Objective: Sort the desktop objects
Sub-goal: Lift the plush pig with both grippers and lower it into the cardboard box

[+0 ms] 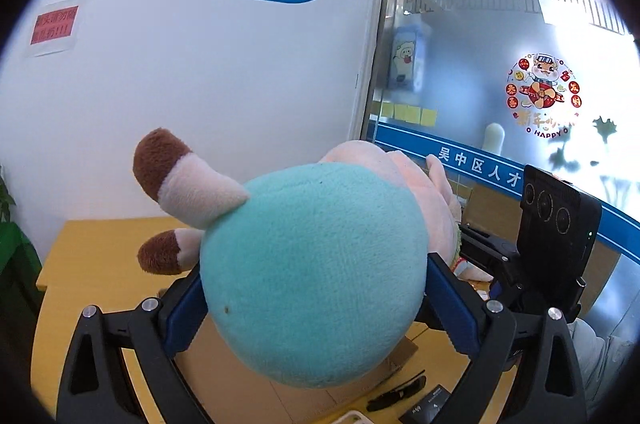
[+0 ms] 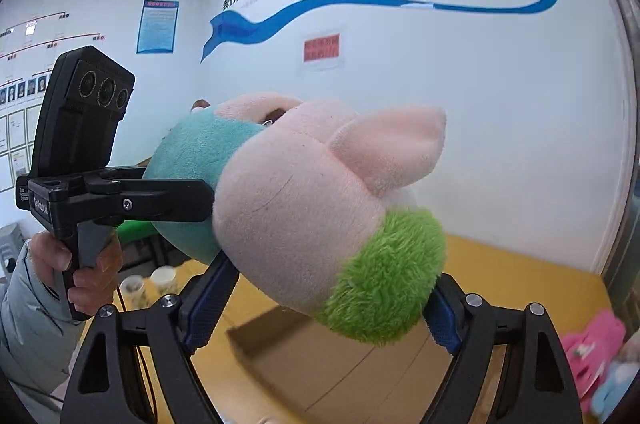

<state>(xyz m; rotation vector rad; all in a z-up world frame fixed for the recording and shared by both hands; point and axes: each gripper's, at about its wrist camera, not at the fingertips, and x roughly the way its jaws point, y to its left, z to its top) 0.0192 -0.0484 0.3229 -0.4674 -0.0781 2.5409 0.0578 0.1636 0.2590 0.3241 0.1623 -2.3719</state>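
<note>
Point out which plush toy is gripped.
The pig plush, held by the left gripper and right gripper; the pink plush and blue plush lie ungripped.

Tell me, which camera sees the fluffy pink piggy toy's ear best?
The right wrist view. There the pink plush pig toy's pointed ear fills the middle, close and unblocked, above its green fuzzy patch. In the left wrist view the pig's teal round body hides the head; only pink edges peek behind.

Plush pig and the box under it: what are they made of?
Plush pig: soft pile fabric, matte and fuzzy, with fibres visible on the teal body and green patch; likely stuffed. Box: looks like plain brown cardboard, matte, with a folded flap edge.
</note>
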